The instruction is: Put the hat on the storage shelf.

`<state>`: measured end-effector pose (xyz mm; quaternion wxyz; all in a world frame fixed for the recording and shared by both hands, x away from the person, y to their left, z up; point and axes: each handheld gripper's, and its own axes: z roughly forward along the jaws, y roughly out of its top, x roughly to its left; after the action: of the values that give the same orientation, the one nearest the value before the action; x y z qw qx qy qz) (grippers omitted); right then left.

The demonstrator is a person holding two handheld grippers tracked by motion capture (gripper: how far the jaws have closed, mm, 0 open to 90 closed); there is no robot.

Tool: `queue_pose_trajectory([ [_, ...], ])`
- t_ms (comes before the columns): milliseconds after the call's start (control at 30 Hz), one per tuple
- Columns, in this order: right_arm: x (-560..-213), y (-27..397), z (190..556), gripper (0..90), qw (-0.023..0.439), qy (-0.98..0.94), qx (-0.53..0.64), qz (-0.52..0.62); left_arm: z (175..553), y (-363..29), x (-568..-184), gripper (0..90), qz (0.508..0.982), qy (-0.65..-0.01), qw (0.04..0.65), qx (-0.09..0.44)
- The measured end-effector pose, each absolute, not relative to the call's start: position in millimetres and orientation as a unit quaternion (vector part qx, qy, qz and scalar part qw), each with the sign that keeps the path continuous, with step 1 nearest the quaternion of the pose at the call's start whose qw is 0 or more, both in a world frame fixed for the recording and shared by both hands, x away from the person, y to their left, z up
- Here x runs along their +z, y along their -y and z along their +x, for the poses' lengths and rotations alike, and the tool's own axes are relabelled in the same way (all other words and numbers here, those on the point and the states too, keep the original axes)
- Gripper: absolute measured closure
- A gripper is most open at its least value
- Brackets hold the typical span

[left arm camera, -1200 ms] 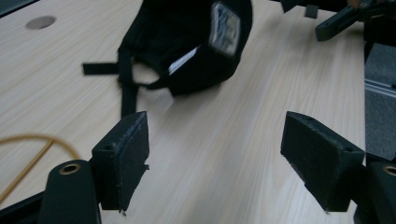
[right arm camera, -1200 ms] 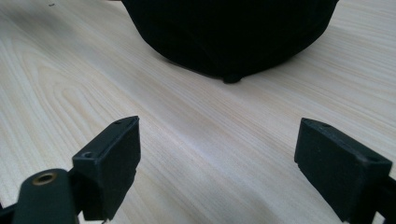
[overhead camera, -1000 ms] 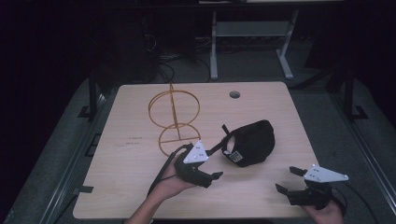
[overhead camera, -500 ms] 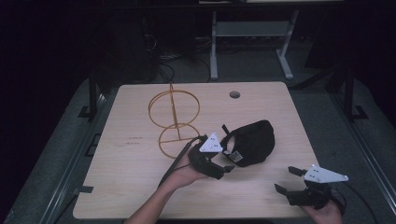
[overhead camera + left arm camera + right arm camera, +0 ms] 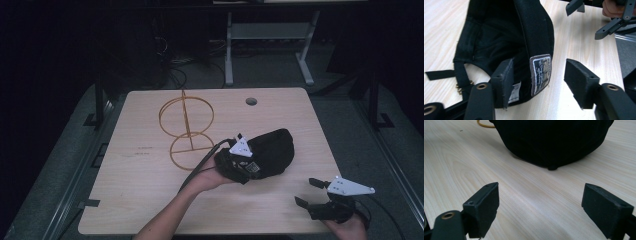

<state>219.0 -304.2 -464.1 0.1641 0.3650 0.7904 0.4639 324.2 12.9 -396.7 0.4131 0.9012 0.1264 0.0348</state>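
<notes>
1. Fingers of the left gripper (image 5: 537, 82) stand partly apart and have just been closing. The rim of the black cap (image 5: 272, 152) lies between them. One finger (image 5: 502, 80) is inside the cap, against the lining; the other finger (image 5: 579, 83) stands clear of the outside, with bare wood showing in the gap. So the rim is straddled, not yet pinched.

2. Fingers of the right gripper (image 5: 549, 207) are spread wide and hold nothing. It hovers low over the worktop (image 5: 150, 200) near the front right corner, pointed at the cap's crown, well short of it.

3. Cap: it lies toward the right of the worktop's middle, nearer the front edge than the back. In the left gripper view its opening faces the gripper, with a woven label (image 5: 540, 73) on the rim and a strap (image 5: 439, 74) trailing on the wood.

4. Wire stand (image 5: 186, 127): upright, left of the cap, toward the back left. It is apart from the cap.

5. Step in hand, as I judge it: grasping the cap by the rim with the left gripper.

6. Next move calls for closing the rest of the way, so both pads bite on the rim. The lift should wait until the cloth is firmly caught, as soft fabric may slip or fold. The stand looks a likely place for the cap, though I cannot be sure.
</notes>
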Motion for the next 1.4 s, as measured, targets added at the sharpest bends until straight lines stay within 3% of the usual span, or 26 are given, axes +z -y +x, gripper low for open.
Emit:
queue_pose_trajectory([
  [333,-465,303,222,14.4,0.157,-0.791,0.462,0.369,325,-5,-406,51.8,0.919,-0.103,0.378,0.037],
  [533,-466,303,222,14.4,0.154,-0.79,0.463,0.372,324,-5,-403,67.4,0.919,-0.095,0.382,0.038],
  [833,-464,302,222,14.4,0.154,-0.783,0.473,0.373,320,1,-398,78.1,0.922,-0.069,0.38,0.006],
  [1400,-453,291,221,15.1,0.153,-0.763,0.521,0.351,307,16,-348,81.1,0.908,-0.013,0.419,-0.005],
])
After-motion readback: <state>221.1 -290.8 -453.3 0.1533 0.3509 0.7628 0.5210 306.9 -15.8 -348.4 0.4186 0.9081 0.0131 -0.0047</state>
